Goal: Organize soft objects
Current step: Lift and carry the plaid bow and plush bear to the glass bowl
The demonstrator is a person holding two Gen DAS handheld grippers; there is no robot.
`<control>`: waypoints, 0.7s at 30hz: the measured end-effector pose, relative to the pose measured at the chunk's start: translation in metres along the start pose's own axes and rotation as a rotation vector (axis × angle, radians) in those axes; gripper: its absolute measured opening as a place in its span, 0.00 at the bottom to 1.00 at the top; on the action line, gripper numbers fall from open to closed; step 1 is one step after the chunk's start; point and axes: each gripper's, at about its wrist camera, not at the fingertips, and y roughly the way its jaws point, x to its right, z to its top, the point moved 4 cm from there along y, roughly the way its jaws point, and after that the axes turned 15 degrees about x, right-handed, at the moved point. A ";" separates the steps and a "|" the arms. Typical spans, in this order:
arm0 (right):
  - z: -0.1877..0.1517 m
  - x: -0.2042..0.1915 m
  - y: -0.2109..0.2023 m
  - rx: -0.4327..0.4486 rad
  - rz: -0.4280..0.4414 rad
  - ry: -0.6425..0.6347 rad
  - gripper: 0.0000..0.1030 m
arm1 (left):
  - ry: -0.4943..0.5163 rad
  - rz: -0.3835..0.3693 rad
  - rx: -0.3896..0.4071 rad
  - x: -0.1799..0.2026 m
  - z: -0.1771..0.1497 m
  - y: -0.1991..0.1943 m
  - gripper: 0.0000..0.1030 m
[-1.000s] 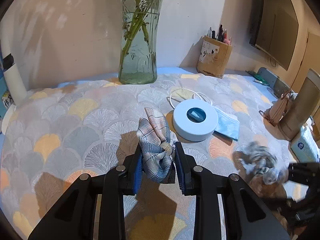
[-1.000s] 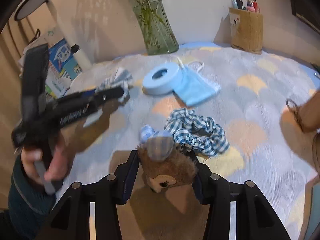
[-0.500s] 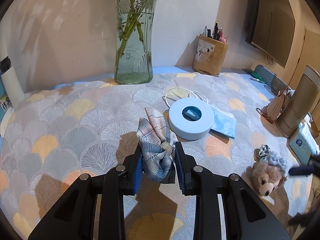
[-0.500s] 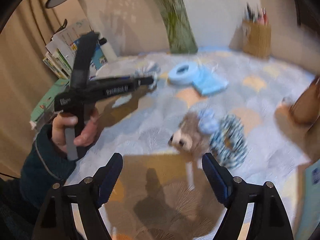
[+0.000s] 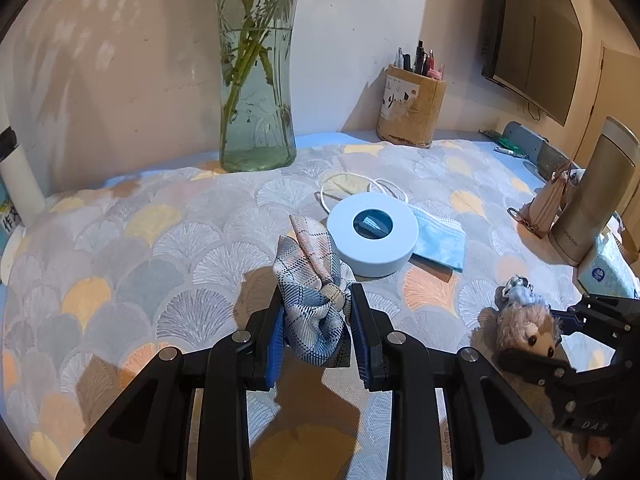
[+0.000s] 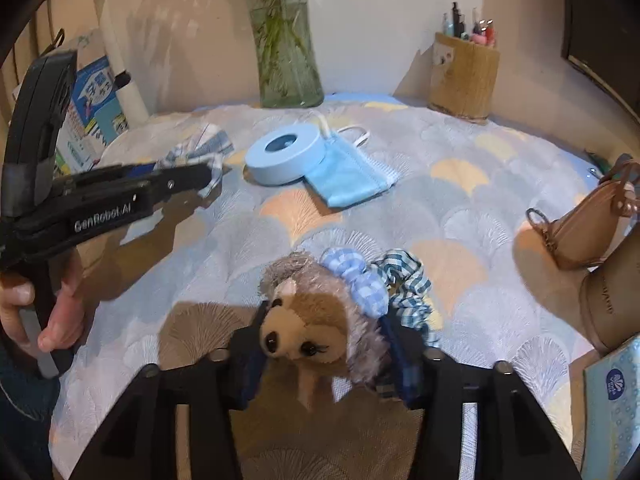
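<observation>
The left gripper (image 5: 317, 330) is holding its jaws clenched on a plaid cloth (image 5: 312, 300), which is bunching up between the blue pads (image 5: 276, 344) and poking out toward 12 o'clock. In the right wrist view the same gripper (image 6: 188, 176) is reaching in from 9 o'clock, gripped by the left hand (image 6: 52, 312), with the cloth (image 6: 200, 148) hanging at its tip above the bench (image 6: 460, 184).

The right gripper (image 6: 324, 344) is grasping a plush toy (image 6: 316, 320) by the head, jaws pressing in on both sides; the toy's face is pointing back at the camera, and a pale blue checked bow (image 6: 356, 280) is sitting on its head at 1 o'clock. Just behind the toy, at 2 o'clock, a blue-and-white checked scrunchie (image 6: 408, 284) is lying on the patterned bench cover, touching or nearly touching the toy; I cannot tell which. From the left wrist view, the toy (image 5: 524, 324) is showing at 4 o'clock, pinched in the right gripper (image 5: 560, 344).

Farther back, near the middle of the bench, a round blue case (image 5: 372, 236) is resting on the edge of a face mask (image 5: 440, 240). A glass vase (image 5: 256, 92) with green stems is standing at 12 o'clock against the wall, and a pen holder (image 5: 412, 108) is standing at 1 o'clock. At 3 o'clock a metal flask (image 5: 592, 196) is standing beside a small pink pouch (image 5: 548, 208).
</observation>
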 end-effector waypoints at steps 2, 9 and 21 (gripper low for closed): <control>0.002 0.002 -0.008 0.023 0.015 0.020 0.41 | -0.009 -0.023 0.012 0.003 0.002 -0.006 0.25; 0.023 0.003 -0.061 0.107 0.063 0.044 0.41 | -0.020 -0.139 0.071 0.035 0.020 -0.044 0.25; 0.033 0.044 -0.123 0.040 0.152 0.198 0.41 | 0.097 -0.317 0.057 0.132 0.040 -0.088 0.25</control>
